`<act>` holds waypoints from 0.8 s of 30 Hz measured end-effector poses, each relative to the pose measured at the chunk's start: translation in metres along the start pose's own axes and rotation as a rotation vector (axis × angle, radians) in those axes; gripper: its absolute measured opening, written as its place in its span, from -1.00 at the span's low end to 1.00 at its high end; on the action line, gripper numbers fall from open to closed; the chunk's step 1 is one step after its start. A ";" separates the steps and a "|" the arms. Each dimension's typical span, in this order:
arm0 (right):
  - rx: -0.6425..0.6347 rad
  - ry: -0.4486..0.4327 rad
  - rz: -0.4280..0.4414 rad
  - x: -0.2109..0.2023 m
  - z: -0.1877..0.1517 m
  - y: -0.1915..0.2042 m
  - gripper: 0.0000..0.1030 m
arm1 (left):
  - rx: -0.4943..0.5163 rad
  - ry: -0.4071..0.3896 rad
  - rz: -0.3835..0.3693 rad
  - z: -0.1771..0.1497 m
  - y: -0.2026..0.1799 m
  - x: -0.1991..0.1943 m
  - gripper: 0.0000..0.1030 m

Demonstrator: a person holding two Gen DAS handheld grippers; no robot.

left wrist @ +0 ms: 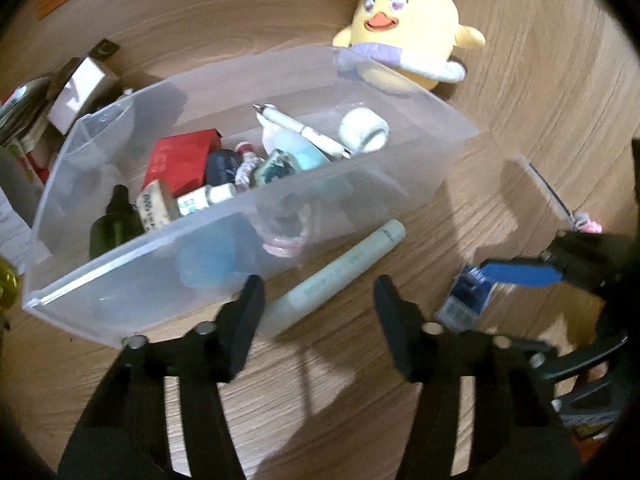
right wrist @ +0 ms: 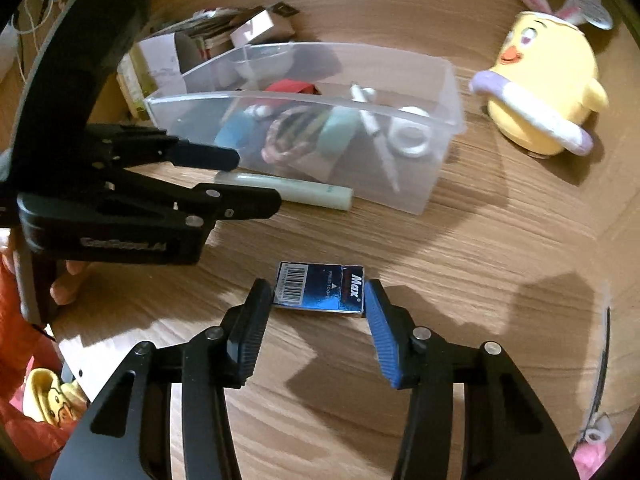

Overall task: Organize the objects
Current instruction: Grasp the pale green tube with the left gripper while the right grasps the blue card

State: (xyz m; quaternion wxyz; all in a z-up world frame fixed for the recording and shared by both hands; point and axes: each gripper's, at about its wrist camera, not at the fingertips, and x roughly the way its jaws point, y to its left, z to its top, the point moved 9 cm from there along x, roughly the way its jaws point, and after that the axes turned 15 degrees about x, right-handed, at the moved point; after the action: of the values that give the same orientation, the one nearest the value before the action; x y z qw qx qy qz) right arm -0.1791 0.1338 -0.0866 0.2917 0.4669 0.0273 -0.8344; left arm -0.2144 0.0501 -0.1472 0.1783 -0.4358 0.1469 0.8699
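- A clear plastic bin [left wrist: 360,184] is seen on a wooden tabletop [right wrist: 460,264], filled with small items: a red box [left wrist: 182,160], a white pen [left wrist: 304,130], a roll of white tape [left wrist: 364,130], a dark green dropper bottle [left wrist: 116,220] and small bottles.
- A pale green tube [left wrist: 340,272] is laid flat on the table just beside the bin's near wall, parallel to it.
- The left gripper [left wrist: 318,292] is held over the tube, its jaws apart on either side of it; in the right wrist view its fingers appear to straddle the tube's end, though contact cannot be made out.
- A small blue box marked "Max" [right wrist: 320,290] is laid flat on the table nearer the camera, apart from the bin.
- The right gripper [right wrist: 318,300] is set down around this box, one pad at each short end; the pads look to be touching it, but the edges are blurred and a firm clamp cannot be confirmed.
- A yellow chick plush [right wrist: 548,84] with bunny ears is stood on the table to the right of the bin.
- Cartons and papers [left wrist: 80,88] are piled behind the bin's left end.
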 end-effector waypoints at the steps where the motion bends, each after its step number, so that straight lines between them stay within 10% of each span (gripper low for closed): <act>1: 0.009 -0.008 0.000 -0.003 0.000 -0.003 -0.13 | 0.009 0.013 -0.010 -0.002 -0.004 0.002 -0.24; 24: 0.116 -0.096 0.043 -0.024 0.009 -0.018 -0.13 | 0.106 0.004 -0.002 0.004 -0.042 0.002 -0.71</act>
State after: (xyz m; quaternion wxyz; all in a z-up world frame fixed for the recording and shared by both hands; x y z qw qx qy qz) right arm -0.1857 0.1568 -0.0661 0.2829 0.4430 -0.0453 -0.8495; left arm -0.1998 0.0892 -0.1508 0.2018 -0.4279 0.1925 0.8597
